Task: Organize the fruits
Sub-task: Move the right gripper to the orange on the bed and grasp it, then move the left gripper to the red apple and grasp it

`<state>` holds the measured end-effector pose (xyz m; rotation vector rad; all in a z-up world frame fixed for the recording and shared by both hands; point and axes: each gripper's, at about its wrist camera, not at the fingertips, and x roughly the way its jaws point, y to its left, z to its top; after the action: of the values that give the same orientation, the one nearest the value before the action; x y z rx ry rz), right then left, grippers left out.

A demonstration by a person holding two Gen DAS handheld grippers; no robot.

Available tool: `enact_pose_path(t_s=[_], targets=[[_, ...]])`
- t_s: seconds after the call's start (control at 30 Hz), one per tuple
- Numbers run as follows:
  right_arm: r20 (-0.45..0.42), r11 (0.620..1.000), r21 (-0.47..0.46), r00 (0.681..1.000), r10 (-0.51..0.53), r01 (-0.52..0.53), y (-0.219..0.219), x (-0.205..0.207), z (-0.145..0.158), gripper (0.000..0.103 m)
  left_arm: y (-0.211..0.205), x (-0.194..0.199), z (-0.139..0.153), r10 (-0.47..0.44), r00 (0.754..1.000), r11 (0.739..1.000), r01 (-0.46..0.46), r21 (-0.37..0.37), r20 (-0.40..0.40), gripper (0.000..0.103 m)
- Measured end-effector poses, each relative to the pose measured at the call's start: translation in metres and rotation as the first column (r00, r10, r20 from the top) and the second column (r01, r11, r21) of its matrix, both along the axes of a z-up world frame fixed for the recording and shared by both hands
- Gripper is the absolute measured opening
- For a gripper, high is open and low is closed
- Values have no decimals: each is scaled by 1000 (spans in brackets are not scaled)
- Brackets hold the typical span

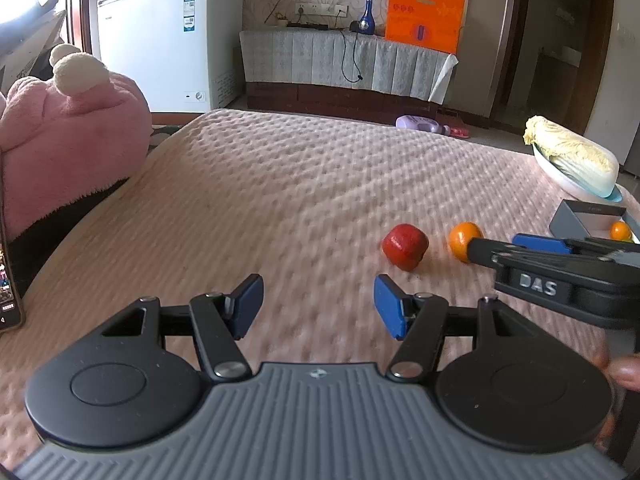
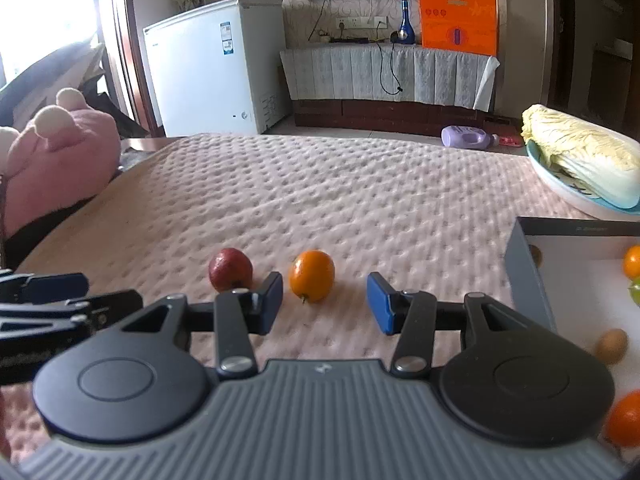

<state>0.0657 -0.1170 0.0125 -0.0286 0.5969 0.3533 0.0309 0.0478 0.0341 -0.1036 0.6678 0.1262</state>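
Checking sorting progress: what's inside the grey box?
In the box show two oranges, a green fruit at the picture's edge and a brownish egg-like item. The right tool's body covers the near part, and the far right is cut off.

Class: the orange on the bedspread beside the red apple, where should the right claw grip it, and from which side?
Grip the orange across its widest middle, coming from the near side, angled down. It is round, sits free, and the open right claw already faces it.
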Motion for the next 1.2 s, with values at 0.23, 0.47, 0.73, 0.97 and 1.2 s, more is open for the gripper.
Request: enact_pose_path(t_s=[0.23,0.47,0.73,0.97,1.2], targets=[[-18,1000,-28,1000,7,-7,13,12,-13,49,0,0,0,-8,1000,1000,8,2,6,67],[-19,999,-42,1000,-4,3,17,17,-16,48,2,0,0,-1,1000,1000,1,0,4,67],[-5,998,-61,1000,8,-8,16,16,-17,43,0,1,-2,-9,1000,1000,9,-6,-4,67],[-10,998,-65,1000,25,-25,13,9,-14,32,0,1,-1,-8,1000,1000,8,1,0,67],[9,996,-68,998,55,-54,2,-13,3,32,-3,1,3,-1,1000,1000,1,-3,13,67]])
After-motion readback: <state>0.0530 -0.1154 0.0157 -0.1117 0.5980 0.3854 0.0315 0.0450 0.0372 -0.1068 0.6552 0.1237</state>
